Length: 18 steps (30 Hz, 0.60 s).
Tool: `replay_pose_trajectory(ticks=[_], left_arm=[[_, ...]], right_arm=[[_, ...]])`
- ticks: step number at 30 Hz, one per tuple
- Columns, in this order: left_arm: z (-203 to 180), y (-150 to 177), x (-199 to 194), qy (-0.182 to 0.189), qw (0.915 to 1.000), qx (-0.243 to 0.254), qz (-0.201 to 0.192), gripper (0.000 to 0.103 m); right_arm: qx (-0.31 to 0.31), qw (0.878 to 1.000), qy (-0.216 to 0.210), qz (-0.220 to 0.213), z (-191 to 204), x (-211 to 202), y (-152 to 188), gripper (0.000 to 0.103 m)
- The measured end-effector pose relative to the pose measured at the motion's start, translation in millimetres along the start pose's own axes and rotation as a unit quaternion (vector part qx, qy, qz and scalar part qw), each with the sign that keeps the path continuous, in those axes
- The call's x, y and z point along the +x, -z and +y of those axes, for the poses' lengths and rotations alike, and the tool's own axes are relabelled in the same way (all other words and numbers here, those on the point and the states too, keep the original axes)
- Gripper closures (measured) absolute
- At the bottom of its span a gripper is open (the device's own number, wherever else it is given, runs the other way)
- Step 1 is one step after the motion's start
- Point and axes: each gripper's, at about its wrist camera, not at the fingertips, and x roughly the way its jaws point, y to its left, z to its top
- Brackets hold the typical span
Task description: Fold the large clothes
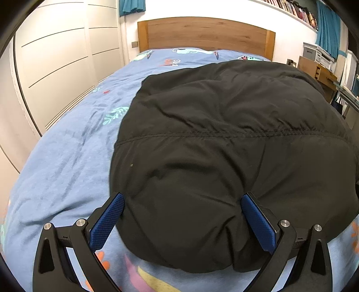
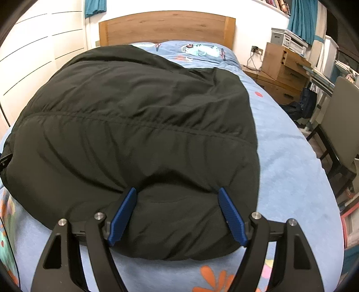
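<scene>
From my left wrist feed, the black padded jacket [image 1: 224,146] runs past the right edge. It hides whether my claw pads [image 1: 258,222] press it. The book spines [image 1: 298,9] on the shelf are too small to read.

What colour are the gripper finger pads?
Blue, textured pads; clearest in the left wrist view.

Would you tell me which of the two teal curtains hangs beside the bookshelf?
The right curtain: it hangs at the end of the bookshelf. The left curtain hangs alone above the headboard's left corner.
</scene>
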Motion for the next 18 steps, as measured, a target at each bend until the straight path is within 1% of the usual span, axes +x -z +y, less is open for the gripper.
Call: replay_pose_trajectory(ticks=[8, 13, 15, 18], left_arm=[[13, 5, -12, -0.012, 0.9999, -0.005, -0.003, 0.001], [24, 8, -27, -0.003, 0.9998, -0.017, -0.009, 0.001], [29, 8, -33, 0.000, 0.9996, -0.023, -0.015, 0.001], [34, 0, -37, 0.011, 0.9990, -0.036, -0.024, 0.001]], right_arm=[[0.006, 1.000, 0.024, 0.014, -11, -11, 6, 0.028], [0.006, 0.999, 0.040, 0.021, -13, -21, 7, 0.028], [0.010, 0.999, 0.038, 0.014, -12, -28, 5, 0.028], [0.012, 1.000, 0.020, -0.009, -3, -41, -3, 0.028]])
